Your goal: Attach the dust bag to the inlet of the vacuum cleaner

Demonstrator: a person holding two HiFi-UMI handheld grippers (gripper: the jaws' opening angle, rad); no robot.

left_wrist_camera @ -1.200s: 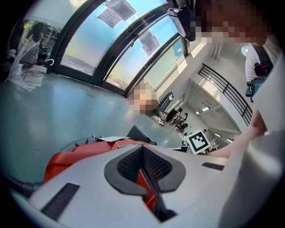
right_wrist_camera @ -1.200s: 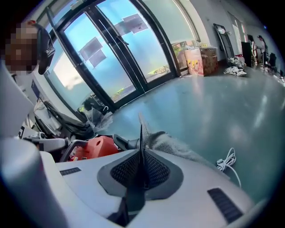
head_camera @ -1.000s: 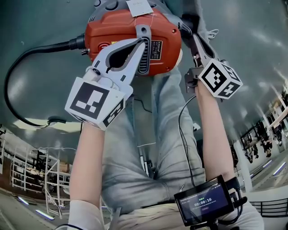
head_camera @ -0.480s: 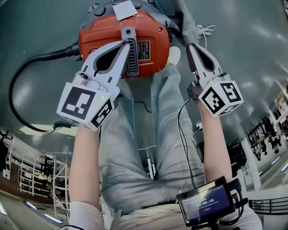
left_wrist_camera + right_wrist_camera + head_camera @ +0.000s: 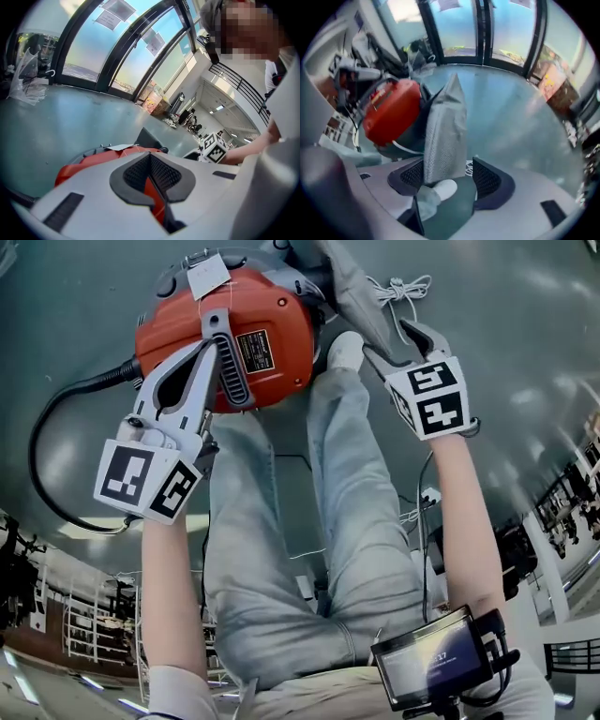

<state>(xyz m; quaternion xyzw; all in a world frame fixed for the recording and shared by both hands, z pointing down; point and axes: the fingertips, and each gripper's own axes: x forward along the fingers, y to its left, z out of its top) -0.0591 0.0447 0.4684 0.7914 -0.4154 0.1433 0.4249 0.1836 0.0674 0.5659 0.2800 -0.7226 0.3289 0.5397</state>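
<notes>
The red vacuum cleaner (image 5: 267, 306) (image 5: 389, 117) lies on the grey floor at the top of the head view. My left gripper (image 5: 192, 362) (image 5: 151, 168) is shut on its grey handle (image 5: 217, 329). The grey mesh dust bag (image 5: 349, 287) (image 5: 445, 136) runs from the vacuum's right side up and to the right. My right gripper (image 5: 398, 341) (image 5: 450, 176) sits just right of the bag. Its jaws have just been opening and now stand wide, with the bag between them, close to the left pad (image 5: 410, 176) and not squeezed.
A black hose (image 5: 42, 446) curls over the floor at the left. A white tag (image 5: 208, 277) is tied to the vacuum's top. A white cord (image 5: 405, 287) lies beside the bag. The person's legs and white shoe (image 5: 345, 348) lie below the vacuum.
The right gripper has rolled and swung across to the dust bag, and its jaws went from shut to wide open. The left gripper has stayed on the handle.
</notes>
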